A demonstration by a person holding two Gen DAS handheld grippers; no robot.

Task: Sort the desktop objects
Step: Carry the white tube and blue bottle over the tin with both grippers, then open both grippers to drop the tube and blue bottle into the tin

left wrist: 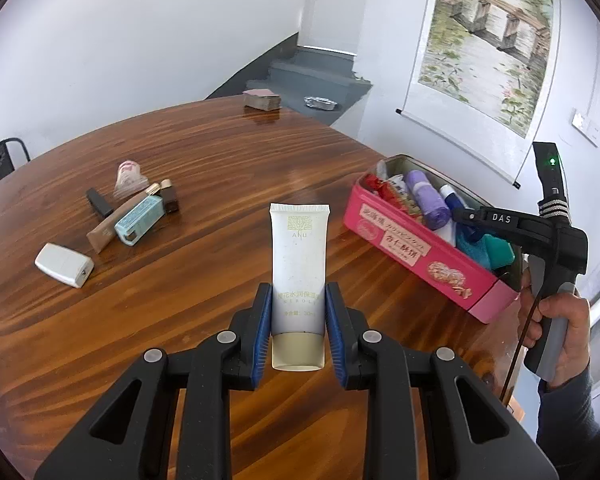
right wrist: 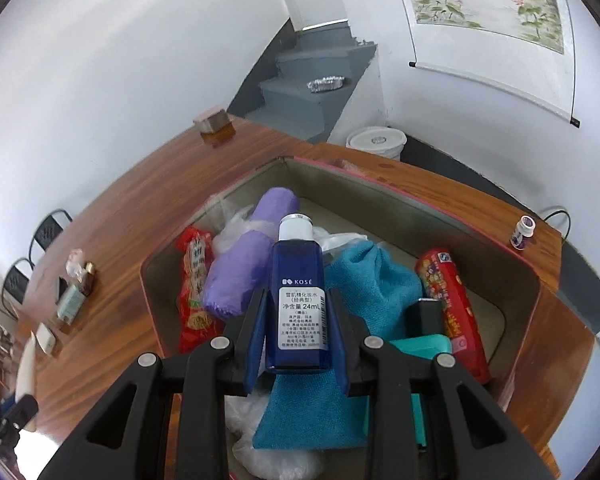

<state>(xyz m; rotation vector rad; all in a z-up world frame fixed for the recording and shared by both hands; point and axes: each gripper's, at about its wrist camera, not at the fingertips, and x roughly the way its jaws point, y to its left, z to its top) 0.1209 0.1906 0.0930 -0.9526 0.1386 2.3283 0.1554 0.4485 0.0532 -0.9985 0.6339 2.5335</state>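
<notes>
We see left tool (left wrist: 298, 320) clamped on white tube (left wrist: 299, 264), held above desk (left wrist: 204, 168). Right tool (right wrist: 296, 332) grips blue bottle (right wrist: 296, 300) over pink tin (left wrist: 416, 256); purple roll (right wrist: 240, 272), teal cloth (right wrist: 364, 284) inside.

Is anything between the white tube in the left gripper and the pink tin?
Nothing visible: the white tube is clamped in the left gripper, and only bare table separates it from the open pink tin.
</notes>
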